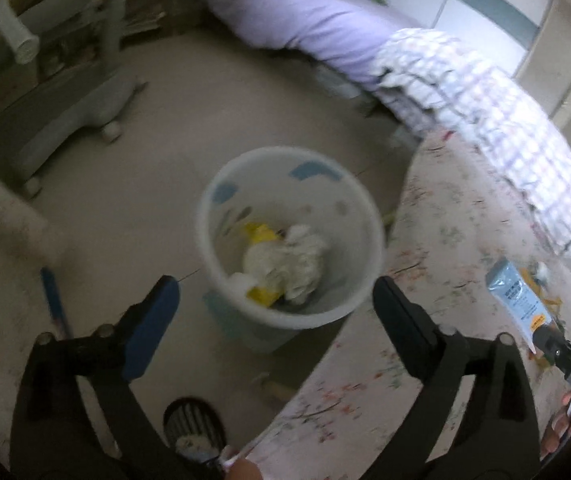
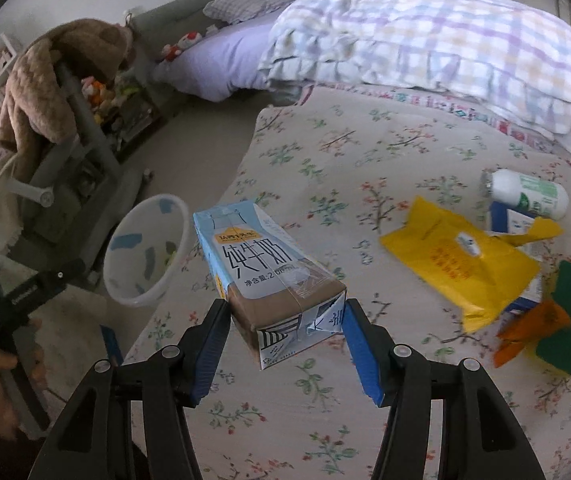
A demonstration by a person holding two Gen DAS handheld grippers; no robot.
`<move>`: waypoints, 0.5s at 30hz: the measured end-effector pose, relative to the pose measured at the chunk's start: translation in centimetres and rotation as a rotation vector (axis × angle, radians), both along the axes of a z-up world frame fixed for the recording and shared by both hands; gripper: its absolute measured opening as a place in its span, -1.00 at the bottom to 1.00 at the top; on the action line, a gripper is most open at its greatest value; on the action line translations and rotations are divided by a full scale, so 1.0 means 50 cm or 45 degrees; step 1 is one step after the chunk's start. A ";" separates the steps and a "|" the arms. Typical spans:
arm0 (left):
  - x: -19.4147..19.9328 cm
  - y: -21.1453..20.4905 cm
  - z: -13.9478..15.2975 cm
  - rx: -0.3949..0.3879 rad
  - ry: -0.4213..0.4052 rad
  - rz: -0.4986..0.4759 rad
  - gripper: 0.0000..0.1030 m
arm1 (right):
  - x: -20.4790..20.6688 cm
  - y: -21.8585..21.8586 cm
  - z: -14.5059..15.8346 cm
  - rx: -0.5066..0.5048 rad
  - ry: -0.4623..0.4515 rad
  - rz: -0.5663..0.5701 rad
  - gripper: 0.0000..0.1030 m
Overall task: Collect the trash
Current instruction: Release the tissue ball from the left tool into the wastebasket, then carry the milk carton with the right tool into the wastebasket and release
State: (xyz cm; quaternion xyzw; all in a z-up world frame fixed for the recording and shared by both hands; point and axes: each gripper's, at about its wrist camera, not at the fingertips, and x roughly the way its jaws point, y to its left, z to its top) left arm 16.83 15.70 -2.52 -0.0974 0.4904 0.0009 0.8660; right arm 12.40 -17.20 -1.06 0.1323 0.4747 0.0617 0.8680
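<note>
A white waste bin (image 1: 221, 216) stands on the floor beside the bed, holding crumpled white paper (image 1: 285, 260) and yellow wrappers. My left gripper (image 1: 275, 300) is open and empty, held above the bin's near rim. My right gripper (image 2: 285, 320) is shut on a light-blue milk carton (image 2: 261, 256) and holds it above the floral bedspread; the carton also shows at the right of the left wrist view (image 1: 517, 296). The bin shows in the right wrist view (image 2: 145, 248) to the left of the carton.
On the bed (image 2: 365, 160) lie a yellow bag (image 2: 465, 260), a white bottle (image 2: 525, 194), a blue box (image 2: 505, 216), an orange wrapper (image 2: 533, 328) and a green sponge (image 2: 565, 320). A checked duvet (image 2: 445, 40) lies behind. A grey chair (image 1: 65, 108) stands left of the bin.
</note>
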 end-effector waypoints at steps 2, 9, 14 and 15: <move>-0.008 0.009 -0.006 0.027 0.042 0.045 0.97 | 0.008 0.023 -0.009 0.004 0.014 0.017 0.14; -0.033 0.035 -0.006 0.082 0.097 0.043 0.98 | 0.059 0.125 -0.029 0.076 0.033 0.088 0.14; -0.039 0.053 -0.009 0.155 0.101 0.045 0.98 | 0.103 0.198 -0.036 0.059 0.026 0.131 0.14; -0.039 0.059 -0.010 0.166 0.100 0.051 0.98 | 0.112 0.211 -0.038 0.058 0.027 0.136 0.14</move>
